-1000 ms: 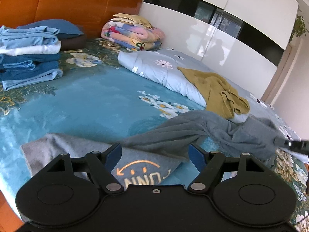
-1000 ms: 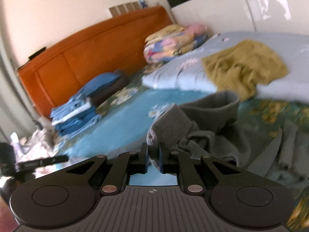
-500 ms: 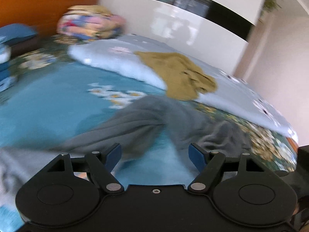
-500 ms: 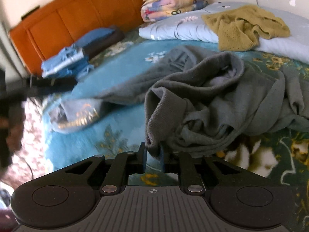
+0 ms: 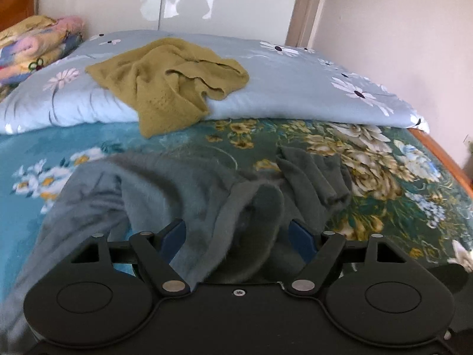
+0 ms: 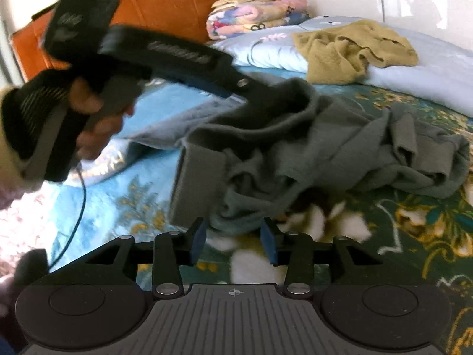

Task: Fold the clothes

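Observation:
A grey sweatshirt (image 5: 177,183) lies crumpled on the floral bedspread (image 5: 384,177). My left gripper (image 5: 236,236) is open and wide, with a bunched fold of the grey cloth lying loosely between its blue pads. In the right wrist view a hand holds the left gripper (image 6: 254,94), whose fingers reach into the sweatshirt (image 6: 340,148) from the left. The jaws of my right gripper (image 6: 233,244) are opening. The ribbed cuff (image 6: 198,177) hangs just ahead of them, free of the pads.
An olive knit garment (image 5: 168,88) lies on a pale blue flowered duvet (image 5: 295,82) beyond the sweatshirt. A folded colourful blanket (image 6: 254,11) sits by the orange headboard (image 6: 177,0). The bed's wooden edge (image 5: 443,153) and a wall are at the right.
The left gripper swept right across the bed, from the printed end of the sweatshirt to its bunched end. The right gripper sank and opened, letting go of the cuff.

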